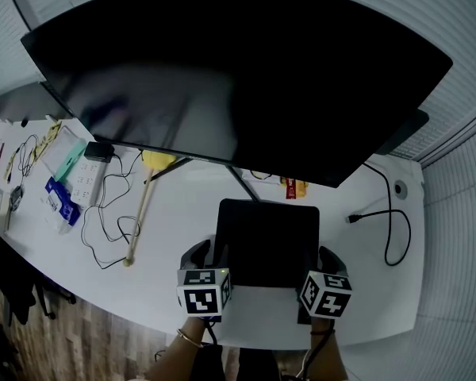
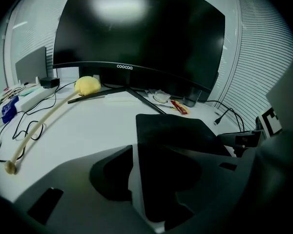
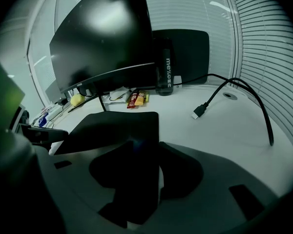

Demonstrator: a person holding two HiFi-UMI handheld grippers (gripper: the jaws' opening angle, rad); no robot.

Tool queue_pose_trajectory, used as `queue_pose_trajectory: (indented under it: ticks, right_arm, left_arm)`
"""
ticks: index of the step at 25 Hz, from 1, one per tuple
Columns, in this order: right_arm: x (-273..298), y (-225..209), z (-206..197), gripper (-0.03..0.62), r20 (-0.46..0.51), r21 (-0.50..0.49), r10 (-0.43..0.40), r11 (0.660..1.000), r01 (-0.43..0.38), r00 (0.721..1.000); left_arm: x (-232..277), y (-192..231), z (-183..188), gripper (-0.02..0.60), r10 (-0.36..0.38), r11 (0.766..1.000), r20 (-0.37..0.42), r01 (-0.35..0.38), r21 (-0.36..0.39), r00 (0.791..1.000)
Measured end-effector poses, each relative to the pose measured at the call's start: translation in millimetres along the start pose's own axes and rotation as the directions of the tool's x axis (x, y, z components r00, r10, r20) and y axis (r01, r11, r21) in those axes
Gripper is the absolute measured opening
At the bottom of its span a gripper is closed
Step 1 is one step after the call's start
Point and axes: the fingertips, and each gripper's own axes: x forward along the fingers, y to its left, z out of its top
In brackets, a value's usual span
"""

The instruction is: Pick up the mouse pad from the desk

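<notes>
Black mouse pad (image 1: pixel 266 240) on desk (image 1: pixel 182 213)

Cool, flat light from overhead, rather dim. The white desk (image 1: pixel 182 205) is the brightest thing, while the monitor (image 1: pixel 238 70) and pad (image 1: pixel 266 240) swallow the light and read as near-black, without detail. In the left gripper view a soft white glare sits at the top centre of the monitor — a fainter one shows at upper left in the right gripper view. All three views bow at the edges and darken to black corners; the blinds (image 3: pixel 268 48) curve. Nearest the lens, the jaws are grey blur.
</notes>
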Motion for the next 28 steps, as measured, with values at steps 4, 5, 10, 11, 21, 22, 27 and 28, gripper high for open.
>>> queue_pose_trajectory:
  ticks: [4,5,10,11,21,22,27,28]
  right_arm:
    - [5.6,-0.7,-0.8,0.184,-0.021,-0.023,-0.008,1.000,0.008,1.000]
    - [6.8,-0.7,-0.6,0.184,-0.025,-0.024,-0.008,1.000,0.008,1.000]
    - [10.0,-0.7,-0.3,0.186,-0.038,-0.033,-0.007,0.999,0.006,0.999]
    - [10.5,-1.1,-0.2,0.186,-0.041,-0.034,-0.007,0.999,0.006,0.999]
    - [11.3,0.0,-0.8,0.186,-0.048,-0.020,-0.011,1.000,0.010,0.999]
    - [11.1,0.0,-1.0,0.184,-0.049,-0.021,-0.013,1.000,0.012,0.999]
    - [10.8,0.8,-1.5,0.176,-0.051,-0.024,-0.014,1.000,0.013,0.999]
    - [11.0,1.3,-1.3,0.174,-0.051,-0.027,-0.013,1.000,0.011,0.999]
  left_arm:
    - [4.8,-1.3,-2.7,0.173,-0.008,1.000,-0.033,0.008,-0.012,0.999]
    - [5.7,-1.6,-2.7,0.173,-0.008,1.000,-0.037,0.007,-0.013,0.999]
    - [7.7,-1.7,-2.7,0.175,0.013,1.000,-0.045,-0.013,-0.001,0.999]
    - [8.1,-2.0,-2.9,0.175,0.017,1.000,-0.046,-0.017,0.003,0.999]
    - [9.6,-2.0,-4.1,0.175,0.052,0.998,-0.076,-0.050,0.031,0.996]
    - [9.8,-2.2,-4.5,0.175,0.056,0.998,-0.081,-0.054,0.032,0.995]
    - [8.9,-3.8,-5.9,0.167,0.064,0.998,-0.089,-0.062,0.022,0.994]
    - [9.2,-4.7,-6.2,0.159,0.064,0.998,-0.091,-0.062,0.020,0.994]
